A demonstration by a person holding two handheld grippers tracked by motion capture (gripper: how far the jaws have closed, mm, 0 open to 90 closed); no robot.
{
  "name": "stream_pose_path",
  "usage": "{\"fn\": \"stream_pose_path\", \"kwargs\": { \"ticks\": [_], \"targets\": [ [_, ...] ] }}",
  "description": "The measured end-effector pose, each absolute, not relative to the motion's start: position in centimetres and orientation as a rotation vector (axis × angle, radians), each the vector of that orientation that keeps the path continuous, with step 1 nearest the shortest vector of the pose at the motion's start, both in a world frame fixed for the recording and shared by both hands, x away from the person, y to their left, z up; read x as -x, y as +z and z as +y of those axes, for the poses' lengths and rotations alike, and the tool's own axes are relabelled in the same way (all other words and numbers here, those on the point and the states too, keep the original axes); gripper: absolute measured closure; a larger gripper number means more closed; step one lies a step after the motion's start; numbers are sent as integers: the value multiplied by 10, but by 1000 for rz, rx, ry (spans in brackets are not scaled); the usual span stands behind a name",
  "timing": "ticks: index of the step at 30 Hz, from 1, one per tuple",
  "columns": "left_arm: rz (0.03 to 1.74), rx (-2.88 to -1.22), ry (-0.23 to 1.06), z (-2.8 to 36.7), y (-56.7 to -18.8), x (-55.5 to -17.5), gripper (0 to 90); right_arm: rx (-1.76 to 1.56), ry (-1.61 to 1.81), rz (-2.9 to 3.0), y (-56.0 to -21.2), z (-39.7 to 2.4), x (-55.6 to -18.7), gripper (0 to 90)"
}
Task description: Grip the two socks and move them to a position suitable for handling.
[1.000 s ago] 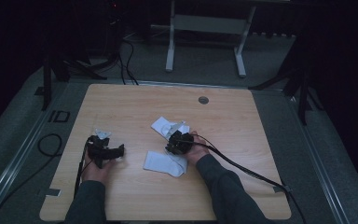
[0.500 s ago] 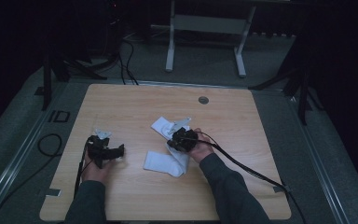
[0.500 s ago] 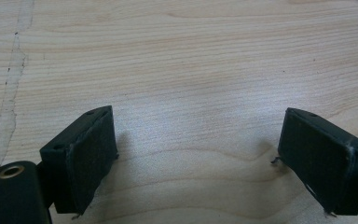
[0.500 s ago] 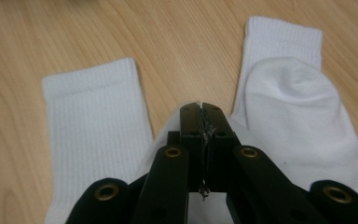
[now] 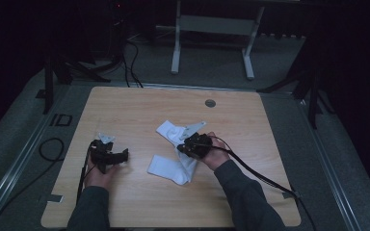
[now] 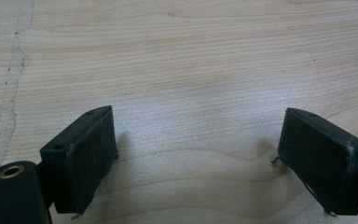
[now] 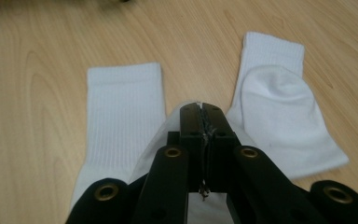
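Wooden table [image 5: 139, 108] in dark room — right gripper [image 7: 200, 122] jaws pinch white sock [image 7: 121, 112].

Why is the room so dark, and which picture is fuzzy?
In the high view the room is dim and only the table looks lit; in the right gripper view the right claw up close is a bit soft while the white socks look clear; in the left gripper view the left claw casts soft shadows on bright wood.
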State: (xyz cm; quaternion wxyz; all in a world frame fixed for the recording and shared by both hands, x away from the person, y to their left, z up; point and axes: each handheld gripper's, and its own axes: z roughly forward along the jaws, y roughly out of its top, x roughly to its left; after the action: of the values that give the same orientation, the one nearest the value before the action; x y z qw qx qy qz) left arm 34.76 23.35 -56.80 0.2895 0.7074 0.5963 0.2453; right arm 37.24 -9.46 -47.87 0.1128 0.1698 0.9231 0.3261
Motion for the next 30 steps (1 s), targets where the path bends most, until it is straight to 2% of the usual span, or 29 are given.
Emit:
{"fn": "stream_pose_path", "kwargs": {
  "ticks": [14,16,19,22,26,30],
  "targets": [
    [1591,-1889,658,233,-568,-348,115,-586,898,2714,-484,-167,-343,856],
    [1591,-1889,657,233,-568,-348,114,-611,886,2721,-489,-178,-339,818],
    [1591,-1889,657,233,-568,-348,115,-666,892,2698,-488,-194,-335,665],
    [1591,-1890,657,233,-568,-348,114,-707,961,2642,-476,-206,-332,612],
    [1591,-1890,657,233,-568,-347,115,-724,978,2627,-473,-206,-330,647],
    [1591,-1890,657,233,-568,-347,115,-723,893,2704,-498,-194,-326,770]
  ]
}}
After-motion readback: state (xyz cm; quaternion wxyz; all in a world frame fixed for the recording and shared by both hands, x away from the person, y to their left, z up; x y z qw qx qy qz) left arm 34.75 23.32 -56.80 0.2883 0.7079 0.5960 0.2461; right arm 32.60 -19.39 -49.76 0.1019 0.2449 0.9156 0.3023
